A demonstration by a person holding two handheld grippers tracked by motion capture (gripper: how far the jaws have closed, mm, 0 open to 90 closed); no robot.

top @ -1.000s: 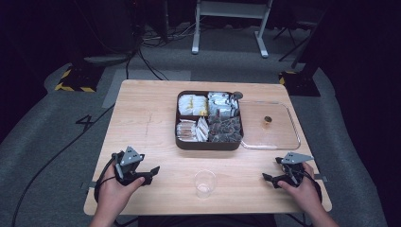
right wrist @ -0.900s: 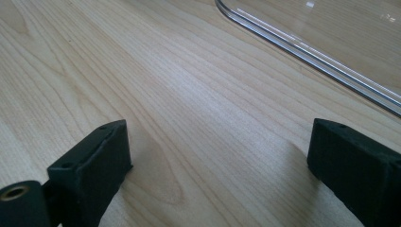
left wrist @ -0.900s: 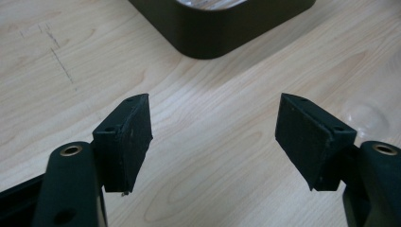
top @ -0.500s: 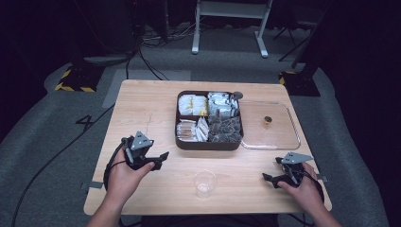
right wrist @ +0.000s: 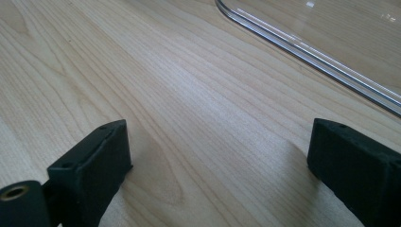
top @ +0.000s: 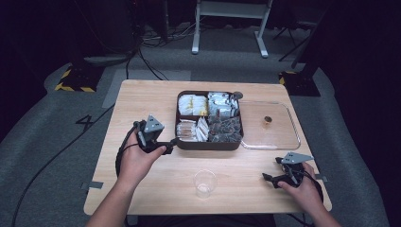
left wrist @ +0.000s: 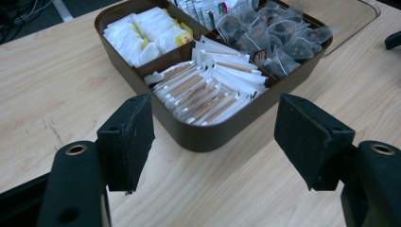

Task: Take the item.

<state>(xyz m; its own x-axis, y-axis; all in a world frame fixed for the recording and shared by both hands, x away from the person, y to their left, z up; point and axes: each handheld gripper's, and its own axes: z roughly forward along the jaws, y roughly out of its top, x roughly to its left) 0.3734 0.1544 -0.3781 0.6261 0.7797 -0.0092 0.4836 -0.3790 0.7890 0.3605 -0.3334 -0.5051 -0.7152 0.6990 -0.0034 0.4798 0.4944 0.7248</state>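
Progress looked slight: nothing had been lifted out of the box, the cup held nothing that could be seen, and neither claw carried anything, so nearly all of whatever job this was seemed still to come.

At the left, the left claw (top: 166, 143) hovered over the bench (top: 142, 99), its jaws spread wide and empty, aimed right and slightly far at the near-left corner of the brown compartment box (top: 208, 143), just beside it but apart. In the left gripper view the jaws framed the near-left compartment, packed with white stick sachets (left wrist: 208, 90). These lay side by side, their long axes running from the near wall of the box toward its middle divider, slightly fanned. Beyond them sat folded white and yellow packets (left wrist: 146, 35), and to the right clear pyramid bags (left wrist: 276, 38) with dark contents, probably tea, though that was hard to tell.

Near the front edge, between the two hands, stood an upright clear plastic cup (top: 204, 182), well apart from the box.

Right of the box, touching or nearly touching its side, lay the clear lid (top: 279, 142) flat on the bench, long axis left to right, a small brown knob (top: 267, 120) at its middle.

At the near right, the right claw (top: 270, 178) rested low on the bench, pointing left, jaws wide apart on bare wood.
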